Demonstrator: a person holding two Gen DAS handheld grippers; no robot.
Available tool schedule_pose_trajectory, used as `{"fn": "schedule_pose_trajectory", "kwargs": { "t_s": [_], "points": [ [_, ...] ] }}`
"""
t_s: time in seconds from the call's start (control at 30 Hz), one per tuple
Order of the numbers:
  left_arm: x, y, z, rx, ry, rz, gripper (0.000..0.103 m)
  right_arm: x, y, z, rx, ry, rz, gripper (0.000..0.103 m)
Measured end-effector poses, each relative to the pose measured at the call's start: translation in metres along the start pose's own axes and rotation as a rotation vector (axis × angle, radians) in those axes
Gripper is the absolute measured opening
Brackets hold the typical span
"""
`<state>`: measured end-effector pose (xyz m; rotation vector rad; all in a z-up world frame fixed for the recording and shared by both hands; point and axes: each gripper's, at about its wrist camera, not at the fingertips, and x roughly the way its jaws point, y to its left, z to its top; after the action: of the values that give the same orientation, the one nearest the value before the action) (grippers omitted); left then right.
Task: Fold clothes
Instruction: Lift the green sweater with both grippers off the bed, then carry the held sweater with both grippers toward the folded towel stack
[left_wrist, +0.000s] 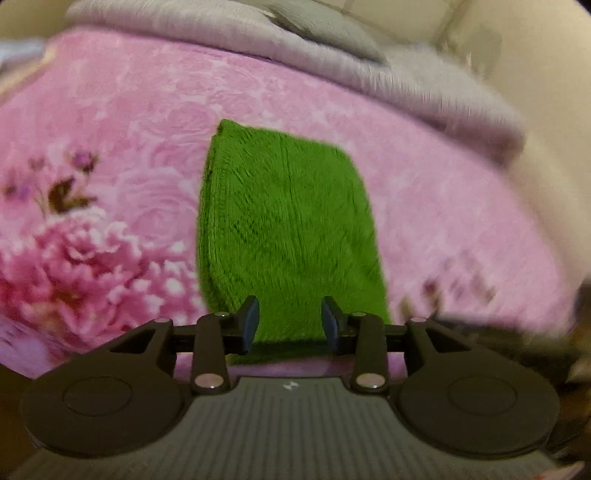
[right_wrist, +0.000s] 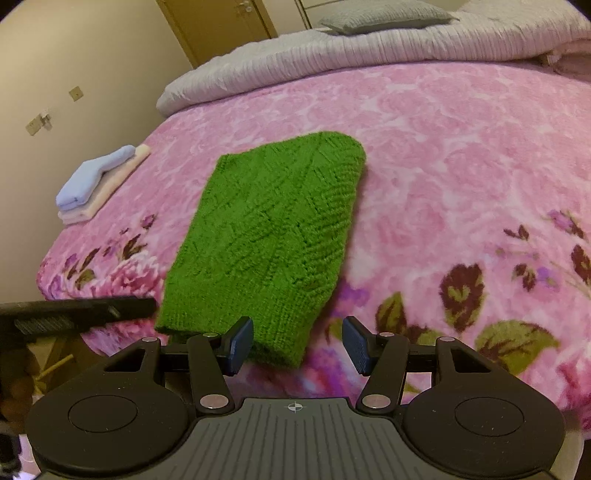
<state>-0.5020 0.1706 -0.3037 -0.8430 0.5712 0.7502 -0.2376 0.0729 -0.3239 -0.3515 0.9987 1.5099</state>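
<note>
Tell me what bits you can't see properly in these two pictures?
- Near edge of the green sweater: left wrist view, hidden behind the left gripper.
- Right side of the pink blanket: left wrist view, smeared by blur.
- Left gripper: right wrist view, cut off by the left edge, so its fingers don't show there.
- Folded pile: right wrist view, too small to tell which clothes they are.

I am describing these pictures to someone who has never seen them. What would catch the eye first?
The bright green knitted garment stands out most: it lies folded in the middle of the pink floral blanket that covers the bed. Both the left gripper and the right gripper are open at its near edge, holding nothing. At the bed's far left edge sits a small stack of folded clothes, pale blue on cream.
</note>
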Motion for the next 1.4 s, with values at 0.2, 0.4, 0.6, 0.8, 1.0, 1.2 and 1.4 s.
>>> {"fn": "schedule_pose_trajectory", "kwargs": {
  "t_s": [0.2,0.4,0.6,0.8,1.0,1.2,1.4],
  "points": [
    [0.020,0.071,0.019,-0.326,0.006,-0.123,0.040,0.007,-0.028,0.006,0.148,0.002,0.071,0.057],
    [0.057,0.095,0.029,-0.400,0.031,-0.149,0.041,0.026,-0.063,0.022,0.368,0.000,0.168,0.077],
    [0.085,0.122,0.031,-0.491,0.056,-0.161,0.043,0.055,-0.094,0.038,0.538,0.016,0.234,0.078],
    [0.108,0.136,0.039,-0.571,0.063,-0.267,0.045,0.077,-0.110,0.052,0.603,0.019,0.287,0.078],
    [0.131,0.130,0.055,-0.541,0.083,-0.315,0.045,0.093,-0.123,0.064,0.667,0.005,0.347,0.078],
    [0.146,0.125,0.062,-0.511,0.087,-0.366,0.044,0.109,-0.118,0.075,0.618,0.020,0.398,0.077],
    [0.152,0.124,0.062,-0.499,0.085,-0.400,0.039,0.120,-0.112,0.079,0.574,0.034,0.426,0.077]
  ]
}}
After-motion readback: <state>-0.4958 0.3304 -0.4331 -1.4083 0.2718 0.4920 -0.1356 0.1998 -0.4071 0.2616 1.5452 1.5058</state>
